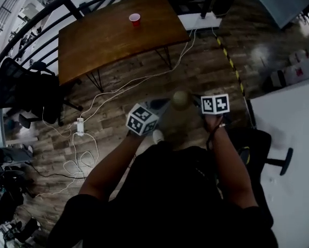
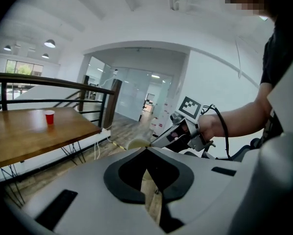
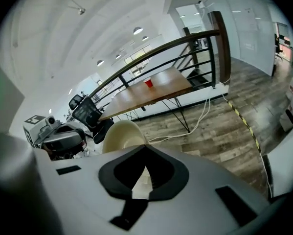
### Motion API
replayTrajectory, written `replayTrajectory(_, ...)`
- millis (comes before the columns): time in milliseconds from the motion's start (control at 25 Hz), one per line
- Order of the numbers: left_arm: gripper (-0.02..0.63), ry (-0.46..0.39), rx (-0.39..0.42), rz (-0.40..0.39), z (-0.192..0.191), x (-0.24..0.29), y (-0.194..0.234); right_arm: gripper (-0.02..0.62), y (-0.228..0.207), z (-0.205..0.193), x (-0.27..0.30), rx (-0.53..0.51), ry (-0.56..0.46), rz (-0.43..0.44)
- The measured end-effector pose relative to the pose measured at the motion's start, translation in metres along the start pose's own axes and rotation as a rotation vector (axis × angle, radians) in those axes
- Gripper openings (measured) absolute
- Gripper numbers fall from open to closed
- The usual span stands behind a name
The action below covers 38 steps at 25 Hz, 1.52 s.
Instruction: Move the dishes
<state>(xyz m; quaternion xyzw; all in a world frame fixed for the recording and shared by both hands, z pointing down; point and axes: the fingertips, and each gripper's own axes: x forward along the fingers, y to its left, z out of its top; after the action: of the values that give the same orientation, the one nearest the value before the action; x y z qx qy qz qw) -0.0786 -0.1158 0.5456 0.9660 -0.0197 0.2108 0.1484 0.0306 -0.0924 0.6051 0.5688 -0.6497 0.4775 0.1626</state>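
Head view has the person standing over the plank floor [image 1: 198,71] with both tools drawn in close, a cream bowl [image 1: 181,99] held up in the air between them, resting on nothing. The left gripper [image 1: 162,109] has its jaws pressed onto one side of the bowl's rim, and its own view shows the cream wall caught between them. The right gripper [image 1: 194,102] pinches the opposite side the same way. Well beyond, a red cup [image 1: 135,18] stands near the far edge of the wooden table [image 1: 108,40].
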Motion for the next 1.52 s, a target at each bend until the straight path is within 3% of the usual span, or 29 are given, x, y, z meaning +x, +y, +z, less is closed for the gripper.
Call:
replayTrajectory(320,-0.009,-0.055,-0.104,0.181,-0.018,-0.081,0.069,0.012,0.088,0.047,0.077,-0.184,0.110,0.113)
replayTrajectory(600,-0.009,-0.066,-0.191,0.311,-0.038,-0.116,0.111,0.014,0.130,0.074,0.132,-0.289,0.178,0.196)
replayTrajectory(1040,-0.009,-0.080,-0.266,0.434,-0.002,-0.080,0.204,0.012,0.109,0.169,0.189,-0.387,0.232,0.279)
replayTrajectory(1320,-0.009,-0.114,-0.217,0.500,0.052,-0.057,0.260,0.012,0.086,0.244,0.207,-0.436,0.225,0.313)
replayTrajectory(1520,-0.009,-0.094,-0.213,0.517,0.065,-0.055,0.296,0.014,0.078,0.274,0.229,-0.428,0.240,0.324)
